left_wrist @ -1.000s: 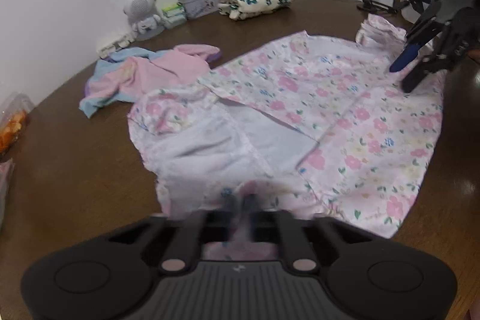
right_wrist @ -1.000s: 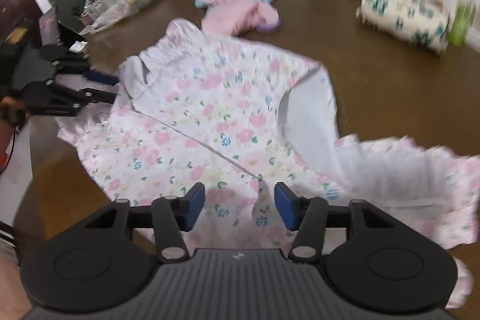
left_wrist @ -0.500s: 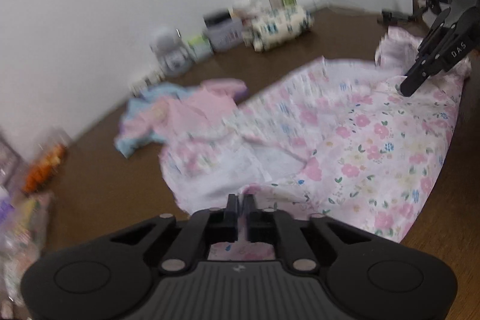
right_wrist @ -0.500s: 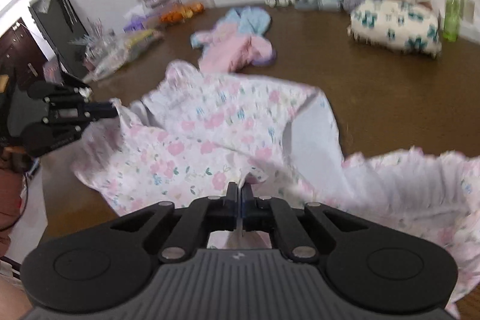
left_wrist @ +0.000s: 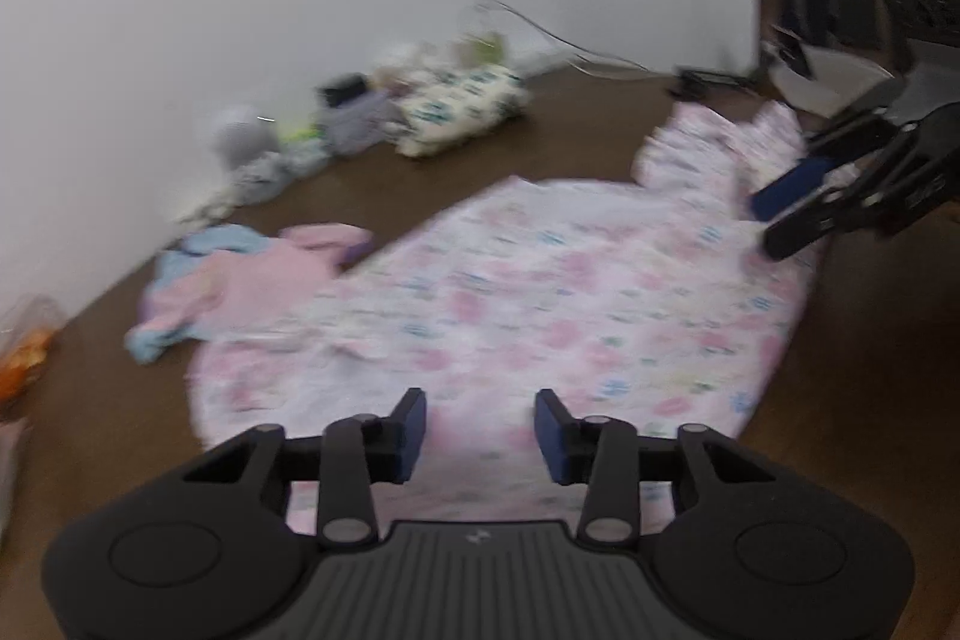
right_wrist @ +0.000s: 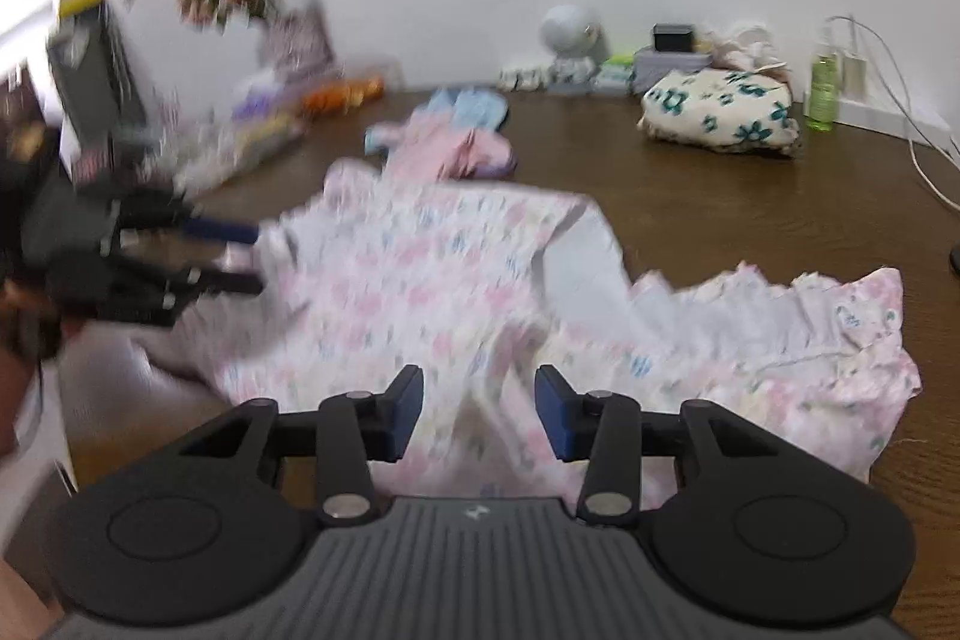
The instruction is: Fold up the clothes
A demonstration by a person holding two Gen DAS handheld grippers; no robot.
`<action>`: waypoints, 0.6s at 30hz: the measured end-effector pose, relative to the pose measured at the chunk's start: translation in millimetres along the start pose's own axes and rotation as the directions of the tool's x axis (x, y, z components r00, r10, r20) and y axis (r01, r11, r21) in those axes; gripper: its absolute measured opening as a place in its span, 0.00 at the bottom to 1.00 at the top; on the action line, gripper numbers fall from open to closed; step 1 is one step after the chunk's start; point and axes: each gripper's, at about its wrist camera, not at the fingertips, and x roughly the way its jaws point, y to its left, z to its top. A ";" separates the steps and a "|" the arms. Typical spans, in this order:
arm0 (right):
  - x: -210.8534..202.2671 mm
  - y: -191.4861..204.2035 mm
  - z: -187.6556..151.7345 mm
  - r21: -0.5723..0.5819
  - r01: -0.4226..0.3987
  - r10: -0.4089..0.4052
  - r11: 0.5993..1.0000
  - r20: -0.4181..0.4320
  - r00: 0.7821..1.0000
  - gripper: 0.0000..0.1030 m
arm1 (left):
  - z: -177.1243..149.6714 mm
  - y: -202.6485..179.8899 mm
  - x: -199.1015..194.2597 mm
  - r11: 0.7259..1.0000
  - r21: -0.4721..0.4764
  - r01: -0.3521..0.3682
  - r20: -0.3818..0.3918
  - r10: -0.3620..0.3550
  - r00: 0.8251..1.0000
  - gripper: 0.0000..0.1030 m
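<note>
Both my left claw (left_wrist: 480, 427) and right claw (right_wrist: 477, 403) are wide open and empty, with the floral dress (left_wrist: 540, 304) spread lengthwise directly ahead across frame centre.

The right gripper (right_wrist: 477, 409) stands with jaws apart above the rumpled pink floral cotton garment (right_wrist: 432, 280) on the brown wooden worktop (right_wrist: 750, 196); the left gripper (right_wrist: 255, 259), also parted, sits at the garment's left edge. A small pink-and-blue garment (right_wrist: 447, 139) lies beyond.
</note>
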 end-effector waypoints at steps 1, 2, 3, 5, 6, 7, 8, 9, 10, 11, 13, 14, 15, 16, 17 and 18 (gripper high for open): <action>5.9 0.8 -3.0 0.000 0.014 -0.014 1.000 -0.023 1.000 0.31 | -3.0 -6.1 5.1 1.000 0.010 0.012 -0.024 -0.012 1.000 0.21; 11.7 1.6 -6.0 -0.001 0.029 -0.029 1.000 -0.046 0.999 0.23 | -7.8 -10.3 7.5 1.000 0.018 0.016 -0.038 -0.015 0.999 0.14; 15.1 1.2 -11.1 0.005 0.039 -0.038 0.999 -0.063 0.997 0.22 | -12.6 -14.4 9.8 0.999 0.026 0.019 -0.052 -0.018 0.998 0.11; 11.5 2.7 -16.7 -0.003 0.044 -0.044 0.999 -0.051 0.998 0.21 | -20.9 -19.6 7.8 0.999 0.023 0.023 -0.064 -0.021 0.998 0.09; 5.8 2.4 -18.1 0.005 0.037 -0.037 0.999 -0.039 0.999 0.22 | -23.8 -20.0 4.7 1.000 0.014 0.020 -0.068 -0.019 0.998 0.09; -0.8 1.8 -19.5 0.016 0.028 -0.027 0.999 -0.022 0.999 0.23 | -27.0 -20.2 1.7 1.000 0.009 0.015 -0.070 -0.014 0.997 0.10; -7.4 1.2 -20.9 0.026 0.018 -0.018 0.999 -0.006 1.000 0.28 | -29.2 -20.0 -1.0 1.000 0.005 0.010 -0.071 -0.010 0.997 0.11; -17.8 -1.9 -20.7 0.036 0.029 -0.030 0.999 0.028 0.999 0.30 | -28.4 -18.6 -3.0 1.000 0.001 0.005 -0.065 -0.005 0.998 0.13; -29.6 -6.0 -21.1 0.047 0.055 -0.058 0.997 0.064 0.996 0.33 | -27.7 -17.2 -4.9 1.000 -0.003 0.001 -0.059 -0.001 0.998 0.14; -39.6 -12.1 -21.2 0.065 0.100 -0.106 0.993 0.091 0.990 0.34 | -27.0 -15.8 -6.8 1.000 -0.007 -0.004 -0.053 0.003 0.999 0.15; -58.6 -25.3 -21.3 0.106 0.199 -0.212 0.974 0.138 0.967 0.37 | -22.2 -13.5 -10.8 1.000 -0.015 -0.019 -0.029 0.018 0.999 0.18; -62.9 -33.7 -22.4 0.119 0.256 -0.271 0.959 0.134 0.953 0.43 | -18.7 -12.7 -11.4 0.999 -0.019 -0.026 -0.015 0.026 1.000 0.19; -65.8 -42.5 -23.7 0.129 0.314 -0.329 0.941 0.121 0.936 0.47 | -15.5 -11.3 -10.4 0.999 -0.025 -0.030 -0.007 0.029 1.000 0.20; -65.3 -51.1 -25.3 0.132 0.341 -0.355 0.931 0.105 0.929 0.56 | -12.1 -10.0 -9.3 0.999 -0.031 -0.034 0.000 0.034 0.999 0.21; -64.0 -59.7 -26.8 0.134 0.360 -0.373 0.923 0.087 0.924 0.58 | -8.7 -9.1 -7.4 0.998 -0.038 -0.041 0.004 0.041 0.999 0.21; -61.6 -67.9 -27.4 0.142 0.342 -0.356 0.929 0.080 0.931 0.58 | -6.5 -8.0 -4.9 0.998 -0.042 -0.045 0.006 0.045 0.999 0.21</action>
